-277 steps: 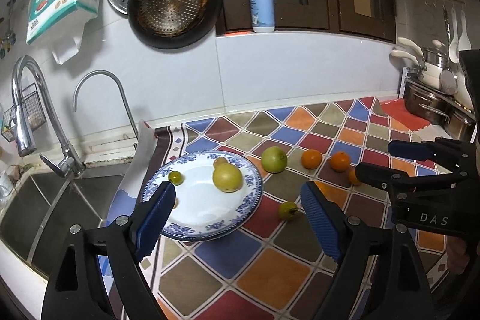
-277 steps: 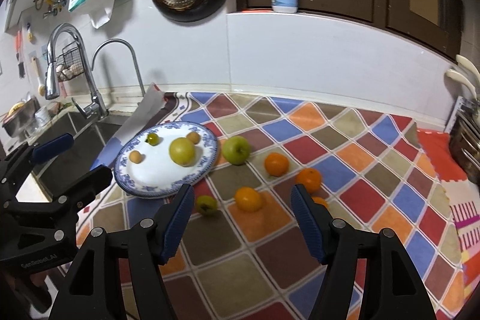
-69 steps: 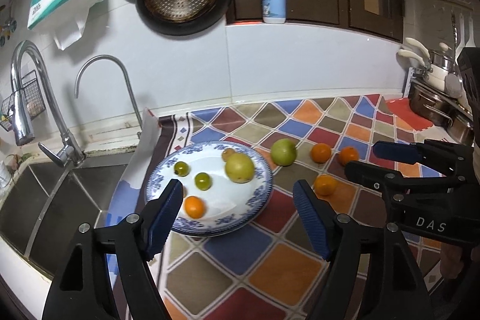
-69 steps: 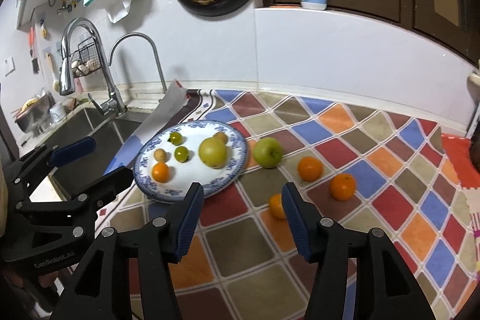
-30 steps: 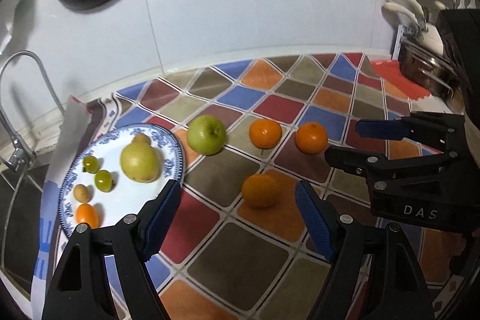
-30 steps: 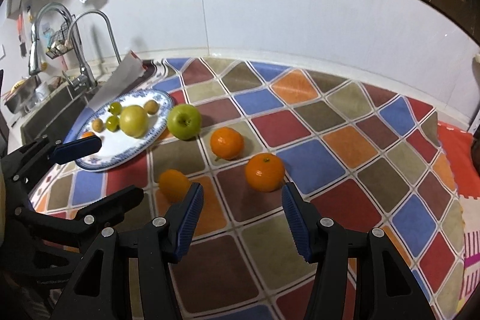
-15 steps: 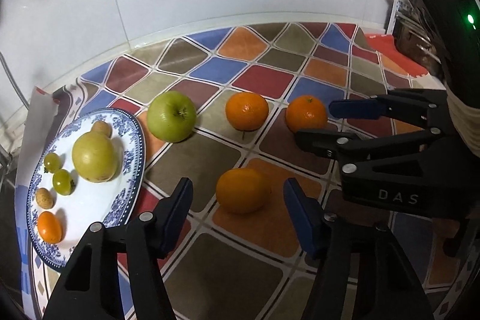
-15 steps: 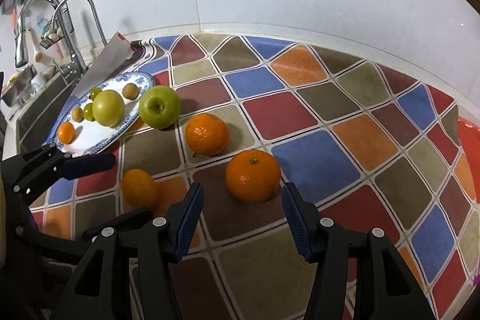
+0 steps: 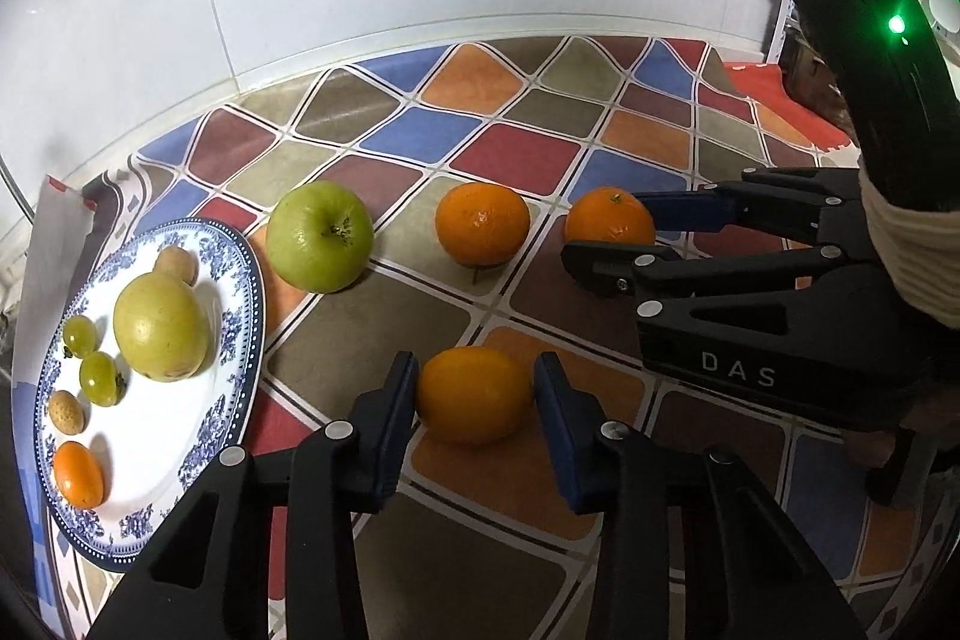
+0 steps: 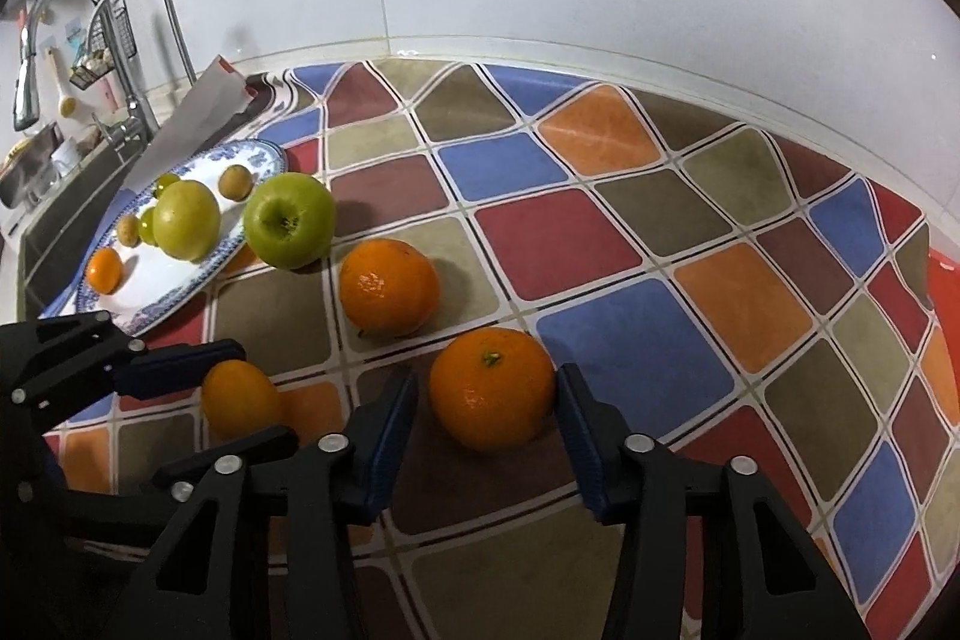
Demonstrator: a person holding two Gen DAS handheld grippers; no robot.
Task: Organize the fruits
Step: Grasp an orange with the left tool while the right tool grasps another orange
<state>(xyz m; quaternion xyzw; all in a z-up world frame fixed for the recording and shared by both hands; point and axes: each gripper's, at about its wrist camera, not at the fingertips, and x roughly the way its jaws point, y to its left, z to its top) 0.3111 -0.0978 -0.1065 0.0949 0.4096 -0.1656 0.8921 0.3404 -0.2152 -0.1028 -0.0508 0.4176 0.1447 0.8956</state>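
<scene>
Left gripper (image 9: 474, 391) closing around small orange (image 9: 474, 394), underside hidden, right gripper (image 10: 486, 403) closing around stem-up orange (image 10: 491, 387), neither squeezed yet

Three oranges (image 9: 474, 394) (image 9: 483, 223) (image 9: 609, 220) and a green apple (image 9: 320, 235) lie right of the fruit-laden plate (image 9: 237, 400).

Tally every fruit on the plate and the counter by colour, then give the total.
Orange fruit: 4, namely three on the checked mat and a small one on the blue-and-white plate.
Green or yellow-green fruit: 4, namely apple, big round fruit, two small ones.
Small brown fruit: 2.
Total: 10.
</scene>
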